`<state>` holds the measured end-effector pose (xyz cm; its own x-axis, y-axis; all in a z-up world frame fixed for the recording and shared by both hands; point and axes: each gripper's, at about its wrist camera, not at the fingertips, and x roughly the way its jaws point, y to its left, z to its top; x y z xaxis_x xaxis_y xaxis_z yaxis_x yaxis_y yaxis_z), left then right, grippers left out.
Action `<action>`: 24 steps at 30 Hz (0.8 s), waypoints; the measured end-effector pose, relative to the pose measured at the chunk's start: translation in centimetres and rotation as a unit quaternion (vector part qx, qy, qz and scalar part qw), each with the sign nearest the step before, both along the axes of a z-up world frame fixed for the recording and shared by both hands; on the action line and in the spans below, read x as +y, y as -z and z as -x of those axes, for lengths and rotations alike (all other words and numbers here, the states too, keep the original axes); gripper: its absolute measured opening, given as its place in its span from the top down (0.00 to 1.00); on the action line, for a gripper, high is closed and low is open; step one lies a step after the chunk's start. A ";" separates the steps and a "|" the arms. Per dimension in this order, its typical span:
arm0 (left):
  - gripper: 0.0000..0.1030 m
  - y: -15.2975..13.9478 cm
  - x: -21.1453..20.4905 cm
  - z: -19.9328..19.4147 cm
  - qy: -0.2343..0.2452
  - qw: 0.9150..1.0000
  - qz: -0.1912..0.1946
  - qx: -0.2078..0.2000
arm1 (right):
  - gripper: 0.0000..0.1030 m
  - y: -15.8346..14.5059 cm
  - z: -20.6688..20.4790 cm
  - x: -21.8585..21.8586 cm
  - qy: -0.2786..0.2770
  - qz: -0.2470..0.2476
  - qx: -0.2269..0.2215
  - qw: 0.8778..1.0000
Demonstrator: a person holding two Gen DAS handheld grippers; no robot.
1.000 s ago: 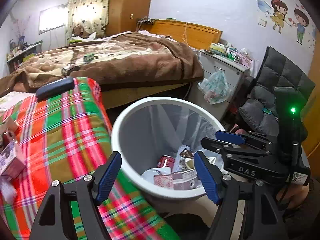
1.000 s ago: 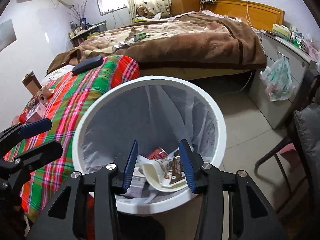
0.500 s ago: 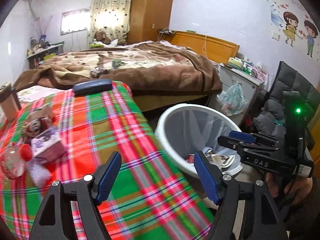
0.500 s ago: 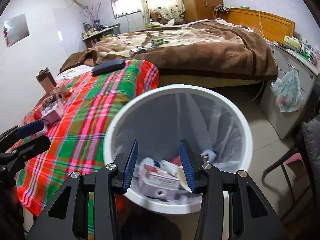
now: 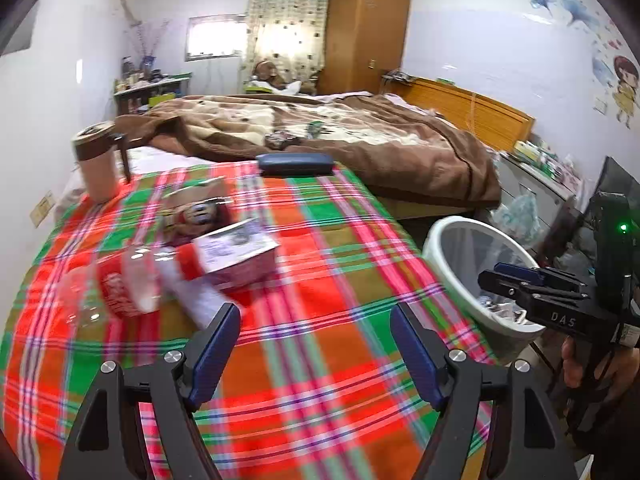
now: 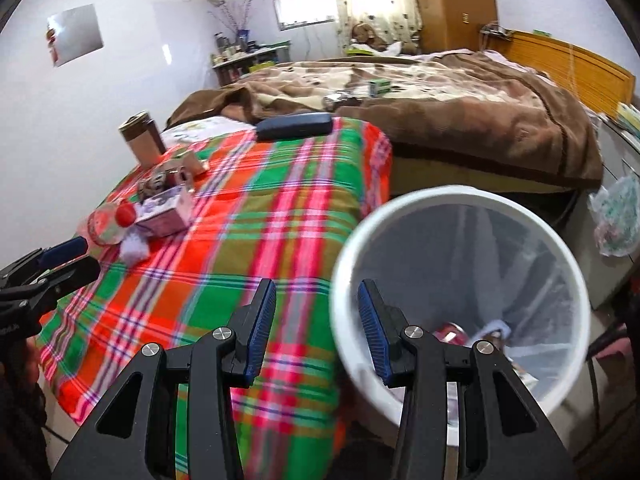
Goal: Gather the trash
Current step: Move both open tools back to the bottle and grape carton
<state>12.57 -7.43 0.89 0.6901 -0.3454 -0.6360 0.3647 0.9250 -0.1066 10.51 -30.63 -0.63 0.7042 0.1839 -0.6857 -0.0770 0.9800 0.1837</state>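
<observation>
A white trash bin with a clear liner stands beside the plaid-covered table and holds several pieces of trash; it also shows in the left wrist view. On the table lie a clear plastic bottle with a red label, a white and pink carton, crumpled white paper and a small printed box. My left gripper is open and empty above the table. My right gripper is open and empty at the bin's near rim.
A brown and white tumbler and a dark blue case sit at the table's far side. A bed with a brown blanket lies behind. A cabinet with a hanging plastic bag stands right of the bin.
Both grippers have swung left, away from above the bin toward the table. The bottle, carton and paper have come into the left view. Both stay open and empty.
</observation>
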 end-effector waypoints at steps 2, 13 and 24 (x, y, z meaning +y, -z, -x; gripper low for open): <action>0.26 0.1 1.5 0.0 -0.013 1.000 -0.003 -0.001 | 0.57 -0.1 -0.5 1.2 -0.011 0.001 -0.002 1.000; 0.23 0.5 9.4 -2.2 -0.064 0.998 -0.029 0.002 | 0.53 0.3 -3.3 7.0 -0.071 0.011 0.012 0.997; 0.22 0.3 12.0 -5.6 -0.036 0.997 -0.068 -0.002 | 0.53 -0.2 -6.7 11.0 -0.103 0.020 0.008 0.994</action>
